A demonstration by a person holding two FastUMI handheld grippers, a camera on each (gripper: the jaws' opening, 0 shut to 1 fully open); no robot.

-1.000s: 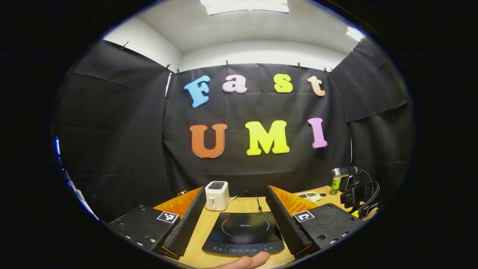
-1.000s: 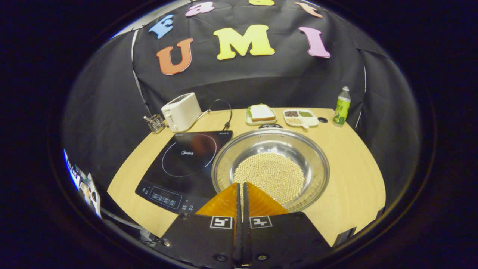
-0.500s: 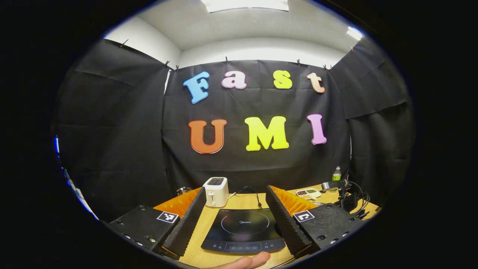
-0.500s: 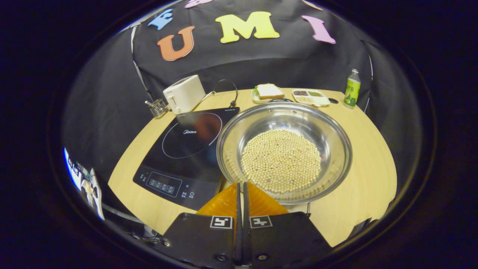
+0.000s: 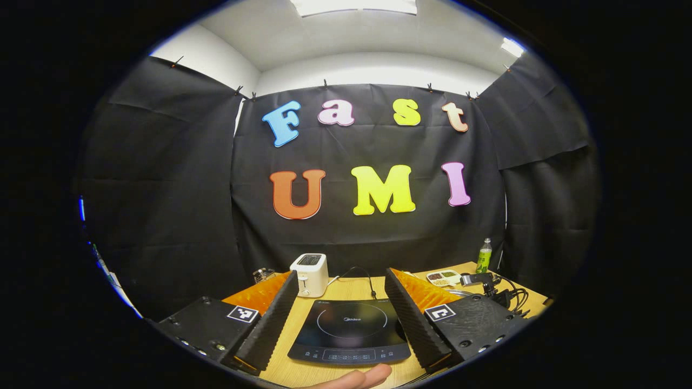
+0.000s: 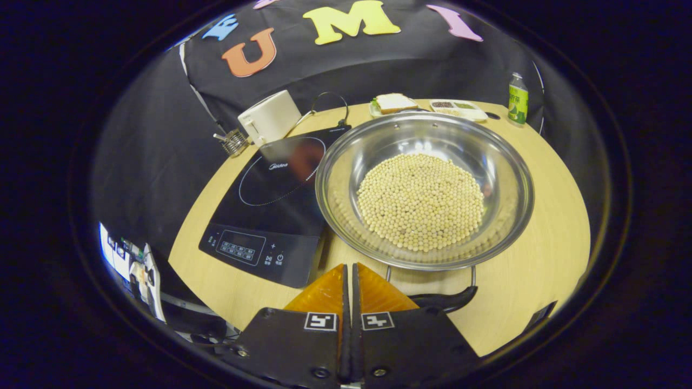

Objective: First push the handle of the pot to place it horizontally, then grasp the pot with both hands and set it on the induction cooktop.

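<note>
Fingers of the right gripper [image 6: 348,278] are pressed together with nothing between them, hovering just short of the pot's near handle [image 6: 440,299]. One pot [image 6: 424,189], holding a bed of pale beans [image 6: 420,201], sits on the table [image 6: 546,259] beside the single induction cooktop [image 6: 270,205]. Over the cooktop, the left gripper [image 5: 340,319] is spread wide and empty.

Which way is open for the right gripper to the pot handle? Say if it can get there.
Probably yes. The right gripper, shut, sits just beside the near handle of the pot, with bare table around the handle and nothing between them. A short sideways move should reach it.
</note>
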